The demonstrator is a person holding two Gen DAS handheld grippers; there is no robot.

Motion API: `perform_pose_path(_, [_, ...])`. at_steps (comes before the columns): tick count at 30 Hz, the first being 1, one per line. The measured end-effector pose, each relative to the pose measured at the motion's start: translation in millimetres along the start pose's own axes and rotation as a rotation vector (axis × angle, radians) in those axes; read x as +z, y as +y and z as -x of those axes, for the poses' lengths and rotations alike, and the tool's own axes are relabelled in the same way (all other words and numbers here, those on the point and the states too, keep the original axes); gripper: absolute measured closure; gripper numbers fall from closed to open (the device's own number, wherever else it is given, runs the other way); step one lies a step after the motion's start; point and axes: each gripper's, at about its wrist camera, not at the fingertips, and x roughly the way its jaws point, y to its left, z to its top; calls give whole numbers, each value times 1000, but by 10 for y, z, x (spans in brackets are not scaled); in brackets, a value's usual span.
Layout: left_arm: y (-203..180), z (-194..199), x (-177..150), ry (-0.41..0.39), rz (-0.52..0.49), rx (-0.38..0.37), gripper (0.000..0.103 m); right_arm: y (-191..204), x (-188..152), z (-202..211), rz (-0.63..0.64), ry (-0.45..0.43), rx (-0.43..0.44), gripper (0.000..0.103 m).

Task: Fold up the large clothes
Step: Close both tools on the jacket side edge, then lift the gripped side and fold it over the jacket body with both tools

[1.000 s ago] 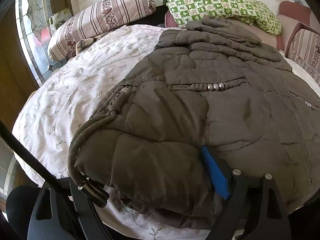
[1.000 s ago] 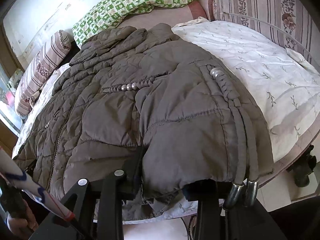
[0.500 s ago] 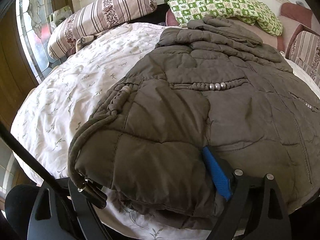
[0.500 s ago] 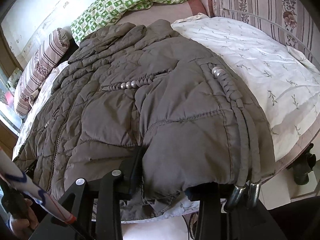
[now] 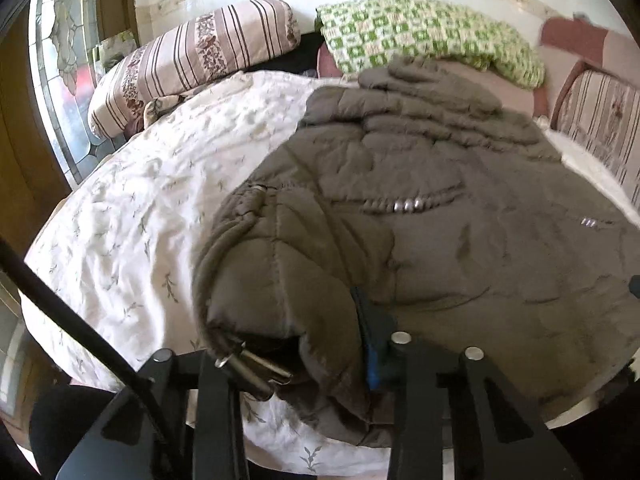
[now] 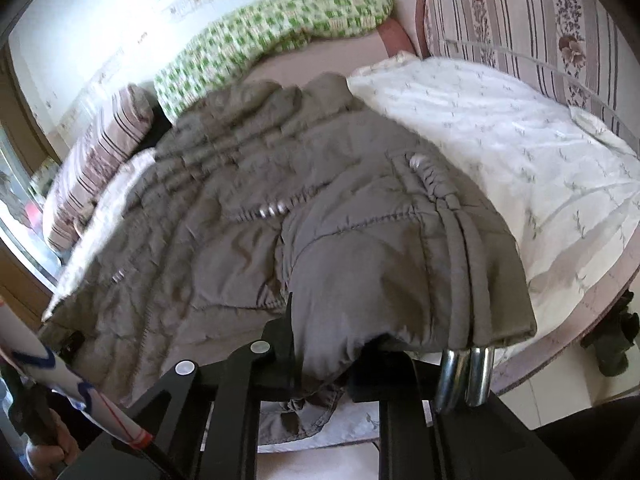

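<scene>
1. While closing down at the near edge of the bed, pinches the hem of the jacket in two places: the near-left corner in the left hand-held gripper, the near-right corner in the right hand-held gripper.
2. Left: jaws closing, with a thick bunch of padded fabric between them and the blue pad sunk into it. Metal cord ends hang just beside the other finger.
3. Right: jaws closing too, with the hem gathered between the fingers and two more metal cord ends dangling off the outer side.
4. Lies spread across the bed straight ahead of both, long axis running from the near edge to the far edge. Hem at the fingers, collar and bunched sleeves at the far end, just short of the green checked pillow.
5. Neither hand nearer: one at each near corner, the hem's width between them.
6. Judged from this: fold line probably crosswise, so the likely move carries the hem up and forward along that long axis to the collar. Needs both corners level, or the hem lands skewed; bulky padding may slip from the pinch.
</scene>
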Motion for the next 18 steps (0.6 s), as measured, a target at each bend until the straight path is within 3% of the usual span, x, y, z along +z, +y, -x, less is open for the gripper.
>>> perform_pose_path(8, [51,177,205,-37,19,-49,76,116,232,282,41,-72,54,86])
perform_pose_path(18, [75,373,1022,-146,-11,-97,75,281,824,527,55,-161,125,86])
